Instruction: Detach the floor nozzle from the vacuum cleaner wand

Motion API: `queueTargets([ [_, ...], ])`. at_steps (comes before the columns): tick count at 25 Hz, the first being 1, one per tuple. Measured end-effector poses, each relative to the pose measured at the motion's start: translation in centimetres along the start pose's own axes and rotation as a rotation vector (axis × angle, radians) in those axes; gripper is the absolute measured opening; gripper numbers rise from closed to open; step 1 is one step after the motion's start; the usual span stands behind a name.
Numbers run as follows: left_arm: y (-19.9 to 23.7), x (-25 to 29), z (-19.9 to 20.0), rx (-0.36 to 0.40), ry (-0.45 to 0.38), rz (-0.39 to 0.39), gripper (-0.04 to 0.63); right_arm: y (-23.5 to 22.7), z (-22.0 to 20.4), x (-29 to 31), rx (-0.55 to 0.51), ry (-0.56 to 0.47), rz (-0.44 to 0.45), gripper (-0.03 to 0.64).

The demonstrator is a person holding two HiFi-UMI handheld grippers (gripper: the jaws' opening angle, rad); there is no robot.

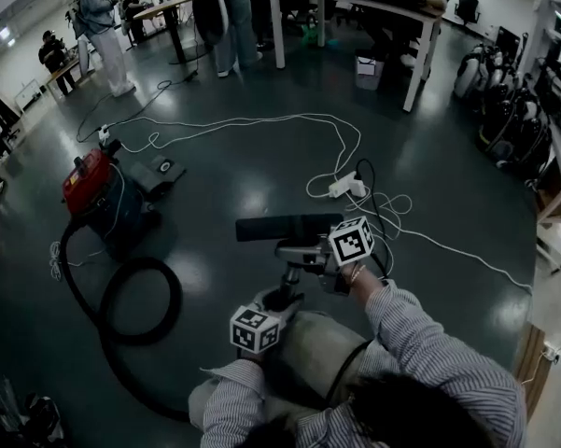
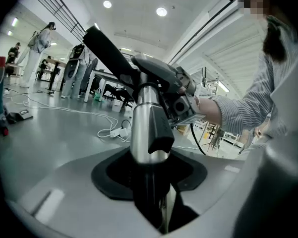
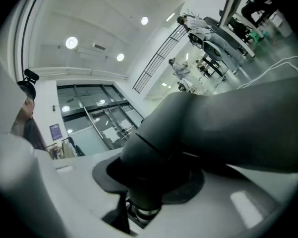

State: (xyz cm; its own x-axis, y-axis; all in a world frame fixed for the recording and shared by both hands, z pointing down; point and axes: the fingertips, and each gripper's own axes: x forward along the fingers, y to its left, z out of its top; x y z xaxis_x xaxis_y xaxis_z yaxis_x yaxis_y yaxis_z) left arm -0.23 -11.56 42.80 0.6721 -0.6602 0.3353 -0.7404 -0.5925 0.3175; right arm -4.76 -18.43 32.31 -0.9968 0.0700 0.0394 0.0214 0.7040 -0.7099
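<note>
Apparently not yet detached: wand is clamped btwn left gripper jaws, floor nozzle neck btwn right gripper jaws; separation's left.

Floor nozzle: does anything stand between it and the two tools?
Nothing visible does. The right tool grips the floor nozzle at its neck; the left tool grips the wand.

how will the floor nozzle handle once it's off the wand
The floor nozzle looks like rigid plastic, so probably stiff and fairly light. Its long bar sits across a narrow neck, so it may twist in the right gripper's hold.
</note>
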Motion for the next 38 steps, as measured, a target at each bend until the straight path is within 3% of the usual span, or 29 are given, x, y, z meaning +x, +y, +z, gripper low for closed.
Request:
queueTargets([
  [2,-0.4,-0.1,0.0,-0.009,-0.003,-0.021,0.172,0.5,-0.1,-0.2,-0.015,-0.003,0.034,0.149],
  [5,-0.7,0.0,0.0,-0.013,-0.009,-0.033,0.172,0.5,0.0,-0.6,-0.01,-0.026,0.015,0.149],
  [9,-1.3,0.1,0.0,0.007,0.004,-0.01,0.172,0.0,0.0,-1.2,0.028,-0.057,-0.087,0.15],
  [14,-1.1,0.8,-1.4,0.059,0.08,0.09,0.17,-1.6,-0.9,-2.1,0.04,-0.123,-0.254,0.15],
  [17,-1.3,1.4,-1.7,0.06,0.109,0.084,0.17,-2.1,-1.0,-2.9,0.055,-0.157,-0.299,0.15],
  [20,-2.4,1.3,-2.5,0.03,0.119,0.056,0.17,-1.8,-2.0,-3.5,0.095,-0.183,-0.276,0.15],
  [22,-2.6,1.5,-2.9,0.048,0.105,0.06,0.17,-1.8,-2.9,-3.9,0.102,-0.199,-0.248,0.152],
  [24,-1.7,2.7,-1.4,0.108,0.073,0.065,0.167,-2.1,-1.5,-4.5,0.043,-0.222,-0.24,0.149],
  [27,-2.4,3.2,-0.9,0.092,0.08,0.048,0.167,-0.6,0.5,-4.9,-0.059,-0.216,-0.225,0.144],
  [31,-3.5,2.3,-1.9,0.07,0.119,0.052,0.166,-0.1,-0.8,-5.0,-0.006,-0.179,-0.172,0.141],
  [38,-3.6,2.1,-1.9,0.062,0.092,0.01,0.167,0.8,-1.1,-4.3,-0.009,-0.135,-0.048,0.144],
])
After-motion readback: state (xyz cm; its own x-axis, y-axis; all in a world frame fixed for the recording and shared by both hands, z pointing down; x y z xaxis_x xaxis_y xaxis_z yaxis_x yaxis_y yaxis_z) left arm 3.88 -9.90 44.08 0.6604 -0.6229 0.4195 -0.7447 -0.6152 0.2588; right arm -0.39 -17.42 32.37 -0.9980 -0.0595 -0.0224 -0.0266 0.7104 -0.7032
